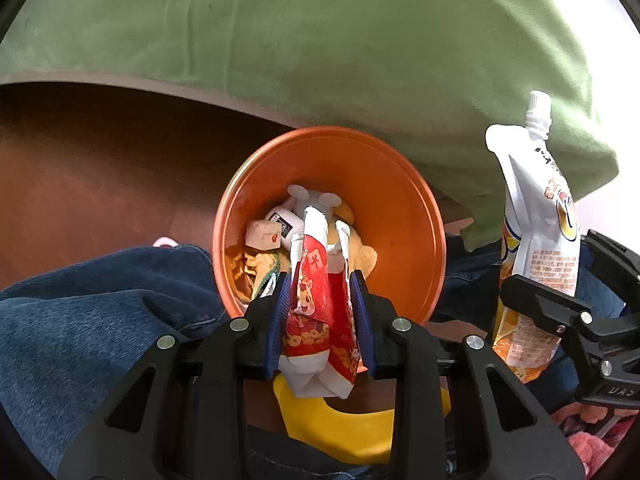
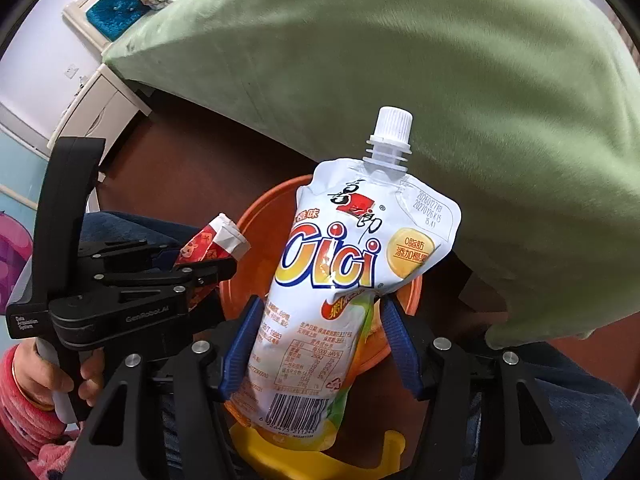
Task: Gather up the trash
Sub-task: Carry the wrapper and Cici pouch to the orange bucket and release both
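Note:
My left gripper point(image 1: 322, 292) is shut on a red and white snack wrapper point(image 1: 320, 300), held over the orange bin point(image 1: 400, 208). The bin holds several pieces of trash: a small white carton point(image 1: 264, 236), crumpled wrappers point(image 1: 256, 268) and white plastic pieces point(image 1: 316, 200). My right gripper point(image 2: 320, 320) is shut on a white and orange CiCi drink pouch point(image 2: 348, 260) with a white cap, held upright above the bin's rim point(image 2: 260, 216). The pouch also shows in the left wrist view point(image 1: 540, 216), to the right of the bin. The left gripper and its wrapper point(image 2: 216, 240) show at left in the right wrist view.
A green blanket point(image 1: 320, 40) covers the bed behind the bin. The floor point(image 1: 100, 160) is dark brown. Blue jeans-clad legs point(image 1: 80, 300) flank the bin. A yellow object point(image 1: 340, 428) lies below the grippers. A white cabinet point(image 2: 92, 104) stands at the far left.

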Demonstrator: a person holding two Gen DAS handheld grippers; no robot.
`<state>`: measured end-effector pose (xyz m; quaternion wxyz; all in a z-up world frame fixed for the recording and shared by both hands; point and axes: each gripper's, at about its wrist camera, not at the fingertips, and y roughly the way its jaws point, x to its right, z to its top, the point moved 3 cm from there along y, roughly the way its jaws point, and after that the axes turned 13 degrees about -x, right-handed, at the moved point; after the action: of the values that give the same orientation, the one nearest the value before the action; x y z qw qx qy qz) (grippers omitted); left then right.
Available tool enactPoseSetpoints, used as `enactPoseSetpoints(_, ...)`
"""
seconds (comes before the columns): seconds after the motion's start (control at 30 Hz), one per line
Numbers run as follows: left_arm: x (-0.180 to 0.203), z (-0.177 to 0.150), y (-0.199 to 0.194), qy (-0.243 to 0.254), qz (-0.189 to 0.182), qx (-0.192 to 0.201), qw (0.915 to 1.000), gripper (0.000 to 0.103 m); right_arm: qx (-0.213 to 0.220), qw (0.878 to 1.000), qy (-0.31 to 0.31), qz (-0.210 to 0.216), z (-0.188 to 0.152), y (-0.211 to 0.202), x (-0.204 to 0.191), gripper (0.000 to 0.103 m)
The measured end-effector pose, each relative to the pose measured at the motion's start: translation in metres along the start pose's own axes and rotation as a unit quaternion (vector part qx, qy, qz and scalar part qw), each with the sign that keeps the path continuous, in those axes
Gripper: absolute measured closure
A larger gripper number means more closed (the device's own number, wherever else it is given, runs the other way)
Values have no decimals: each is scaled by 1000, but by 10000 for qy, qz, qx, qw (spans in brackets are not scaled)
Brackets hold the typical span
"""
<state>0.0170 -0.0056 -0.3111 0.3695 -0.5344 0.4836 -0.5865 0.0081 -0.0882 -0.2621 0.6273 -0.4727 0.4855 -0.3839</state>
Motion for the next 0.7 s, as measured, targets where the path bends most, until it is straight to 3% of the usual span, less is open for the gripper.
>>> enactPoseSetpoints(0.07, -2, -1, 1, -37, -16, -21, 10000, 70, -59, 10000, 3, 24, -3, 3, 6, 43)
enactPoseSetpoints(0.2, -8, 4, 1, -223, 8, 28, 9997, 34, -99, 9999, 111, -15, 1, 9, 9, 25)
enactPoseSetpoints(0.23, -8, 5, 3, -257, 35, 55, 9996, 32, -92, 9999, 130, -13, 3, 10, 11, 25)
enactPoseSetpoints(0.7, -15, 11, 3, -365, 117, -51, 9993, 25, 116, 9988, 430, 184, 3, -8, 29, 24)
